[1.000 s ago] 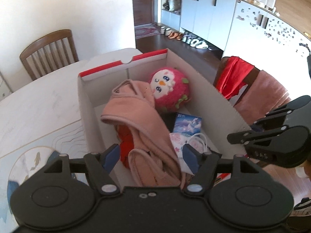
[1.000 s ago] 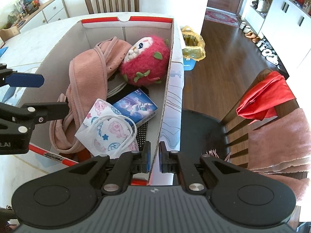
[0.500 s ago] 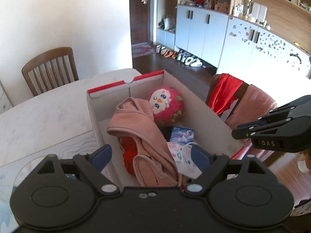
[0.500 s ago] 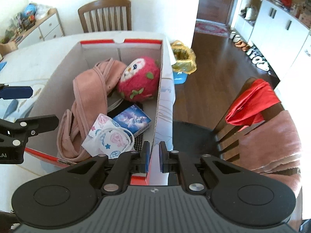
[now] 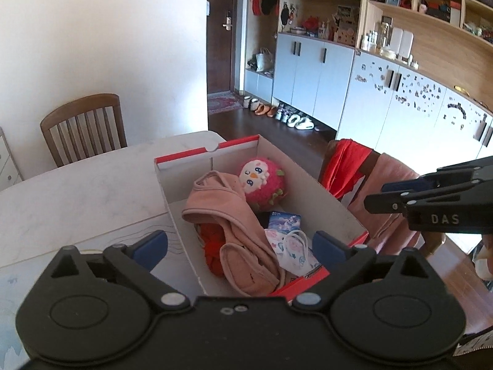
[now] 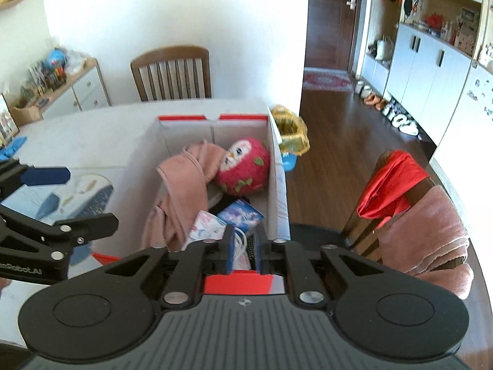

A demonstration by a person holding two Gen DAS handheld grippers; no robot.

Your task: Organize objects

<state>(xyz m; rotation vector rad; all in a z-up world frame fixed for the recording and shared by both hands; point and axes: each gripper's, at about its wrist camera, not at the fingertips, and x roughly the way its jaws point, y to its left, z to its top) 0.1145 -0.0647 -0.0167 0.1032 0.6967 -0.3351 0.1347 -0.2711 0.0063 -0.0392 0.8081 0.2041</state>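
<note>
— On the surface point(image 5: 92, 191) stands the cardboard box point(image 5: 323, 194), red along its rim, and everything sits inside it. What do you see at its far end?

— Against the box's far wall, a round pink plush toy point(image 5: 262, 182) with a white face. Next to it, draped down the box's length toward the near end, a pink cloth point(image 5: 234, 215). Something red point(image 5: 212, 246) shows under the cloth.

— And at the near end of the box?

— A small blue packet point(image 6: 240, 215) lies near the middle, and nearer still a white printed pouch with a looped cord point(image 5: 292, 246).

— Where are the grippers?

— The left gripper point(image 5: 240, 245) hovers over the box's near end with its fingers spread wide, holding nothing. The right gripper point(image 6: 243, 248) sits above the box's near right corner, its fingers nearly together with a narrow gap; nothing seems to be caught between them, though the view there is cramped.

— Anything beside the box?

— A wooden chair point(image 6: 400, 203) to its right, with a red garment point(image 6: 391, 185) and a pink towel point(image 6: 428, 231) over its back.
</note>
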